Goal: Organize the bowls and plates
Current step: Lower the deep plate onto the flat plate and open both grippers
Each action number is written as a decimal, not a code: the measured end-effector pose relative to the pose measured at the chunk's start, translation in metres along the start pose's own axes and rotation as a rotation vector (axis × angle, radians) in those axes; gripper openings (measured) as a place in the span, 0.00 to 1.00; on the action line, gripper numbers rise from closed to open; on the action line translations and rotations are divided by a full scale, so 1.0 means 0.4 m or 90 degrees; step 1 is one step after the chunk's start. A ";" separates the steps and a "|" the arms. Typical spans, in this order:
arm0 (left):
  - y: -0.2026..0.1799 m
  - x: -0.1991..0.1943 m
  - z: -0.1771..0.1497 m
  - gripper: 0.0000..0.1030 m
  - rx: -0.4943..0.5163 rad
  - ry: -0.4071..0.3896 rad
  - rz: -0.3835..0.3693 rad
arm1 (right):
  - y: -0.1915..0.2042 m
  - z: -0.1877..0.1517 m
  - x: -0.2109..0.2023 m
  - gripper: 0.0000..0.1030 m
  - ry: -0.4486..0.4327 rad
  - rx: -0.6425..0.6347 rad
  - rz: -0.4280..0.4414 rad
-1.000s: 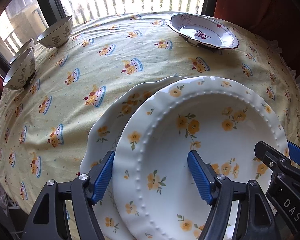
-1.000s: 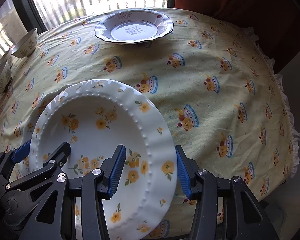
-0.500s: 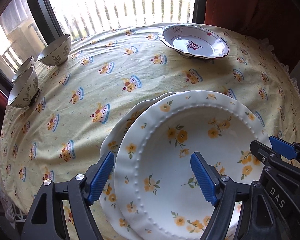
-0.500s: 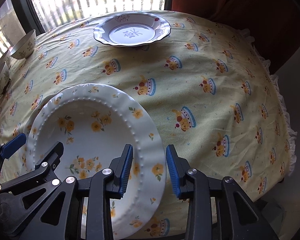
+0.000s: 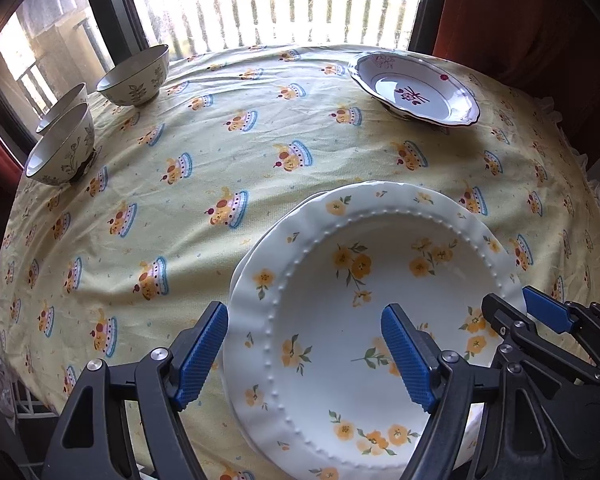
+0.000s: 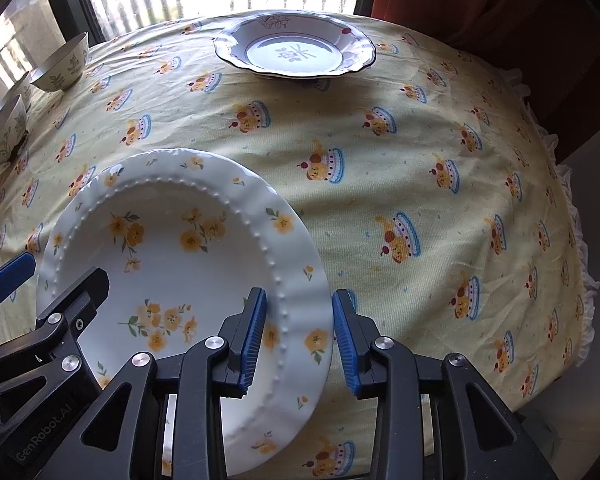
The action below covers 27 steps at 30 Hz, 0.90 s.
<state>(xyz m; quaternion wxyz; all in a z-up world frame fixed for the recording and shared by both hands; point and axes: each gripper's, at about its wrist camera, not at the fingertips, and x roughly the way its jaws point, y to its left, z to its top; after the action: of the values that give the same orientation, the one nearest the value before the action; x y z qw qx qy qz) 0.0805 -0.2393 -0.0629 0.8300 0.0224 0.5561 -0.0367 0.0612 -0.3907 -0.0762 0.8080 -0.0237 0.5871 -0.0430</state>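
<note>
Round bench under a yellow cupcake-print cloth point(image 5: 260, 152). On the cloth: three leaf-patterned bowls point(image 5: 134, 76) grouped far left, a dark-rimmed dish point(image 5: 416, 92) far right, stacked yellow-flowered plates point(image 5: 364, 280) at near edge.
</note>
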 end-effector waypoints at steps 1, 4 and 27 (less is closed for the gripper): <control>0.002 0.001 -0.002 0.78 0.002 0.003 -0.001 | 0.004 0.000 0.001 0.37 -0.001 -0.002 -0.006; 0.006 -0.002 -0.004 0.78 0.014 0.004 -0.005 | 0.005 0.001 0.002 0.38 0.001 0.002 -0.011; 0.124 -0.101 0.146 0.91 0.107 -0.052 -0.095 | 0.058 0.093 -0.185 0.65 -0.093 0.176 -0.013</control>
<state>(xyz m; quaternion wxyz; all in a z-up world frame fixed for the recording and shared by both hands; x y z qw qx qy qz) 0.1231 -0.1930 -0.0033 0.8421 0.0491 0.5170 -0.1455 0.0747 -0.3608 0.0033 0.8438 0.0785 0.5148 -0.1296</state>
